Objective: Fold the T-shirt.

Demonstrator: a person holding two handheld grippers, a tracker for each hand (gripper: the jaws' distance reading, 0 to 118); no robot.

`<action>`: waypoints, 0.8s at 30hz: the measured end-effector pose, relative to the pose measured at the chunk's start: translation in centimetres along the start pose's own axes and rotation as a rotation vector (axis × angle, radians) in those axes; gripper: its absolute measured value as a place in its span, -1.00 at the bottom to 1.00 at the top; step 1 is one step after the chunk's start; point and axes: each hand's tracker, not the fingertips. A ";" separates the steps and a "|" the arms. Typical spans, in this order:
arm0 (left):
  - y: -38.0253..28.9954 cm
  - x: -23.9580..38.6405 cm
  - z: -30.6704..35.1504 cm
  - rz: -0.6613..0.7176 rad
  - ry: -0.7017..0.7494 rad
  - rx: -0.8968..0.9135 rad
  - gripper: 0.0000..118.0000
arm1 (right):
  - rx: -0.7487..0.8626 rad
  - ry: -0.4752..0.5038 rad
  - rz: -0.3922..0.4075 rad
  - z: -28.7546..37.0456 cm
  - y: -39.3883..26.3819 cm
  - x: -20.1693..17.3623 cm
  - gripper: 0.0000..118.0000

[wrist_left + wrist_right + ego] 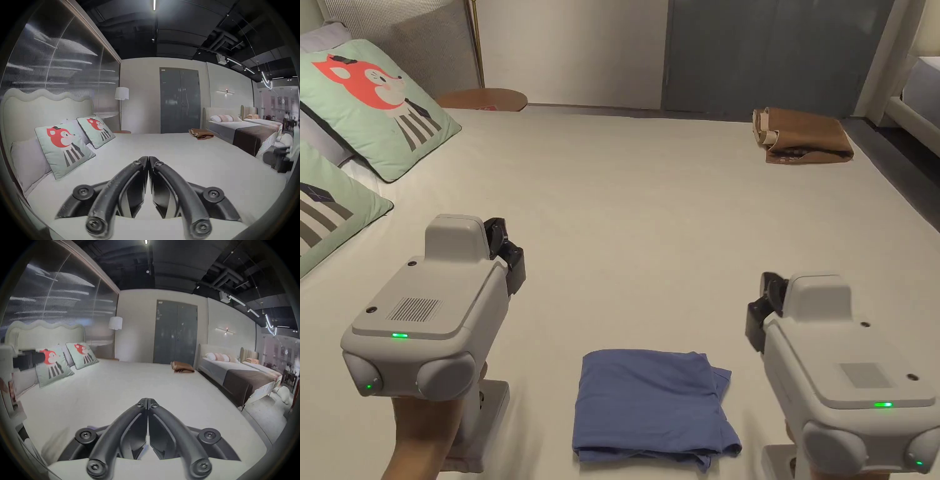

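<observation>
1. Both tongs hang above the bed [650, 206], one at each side of the blue T-shirt [653, 406]: the left tongs [509, 250] off its left edge, the right tongs [759, 312] off its right edge, neither touching the cloth.
2. Left tongs [148, 160] in the left gripper view have their jaws pressed tip to tip, with nothing between them.
3. Right tongs [147, 401] in the right gripper view are likewise closed tip to tip and hold nothing.
4. A hand [422, 431] grips the handle under the left tongs' grey housing, which carries green lights.
5. No brand or readable writing can be made out on the T-shirt or on the housings.
6. The T-shirt lies flat on the bed's near part, folded into a compact, roughly square packet; its left edge is straight, while layered edges and a sleeve corner stick out at its right and near sides.
7. Far beyond the T-shirt, at the bed's far right corner, lies a folded brown garment [803, 137].
8. Left of the T-shirt, by the headboard, lean two mint cushions [378, 106] printed with a red fox.
</observation>
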 end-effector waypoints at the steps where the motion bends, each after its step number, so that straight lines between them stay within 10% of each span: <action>1: 0.0 0.0 0.0 -0.002 -0.001 -0.002 -1.00 | -0.026 0.010 0.003 -0.5 -0.7 -0.3 -1.00; 24: -4.5 0.0 -1.9 0.047 -0.083 -0.195 -1.00 | -0.500 0.092 0.041 -7.9 -13.5 -4.8 -1.00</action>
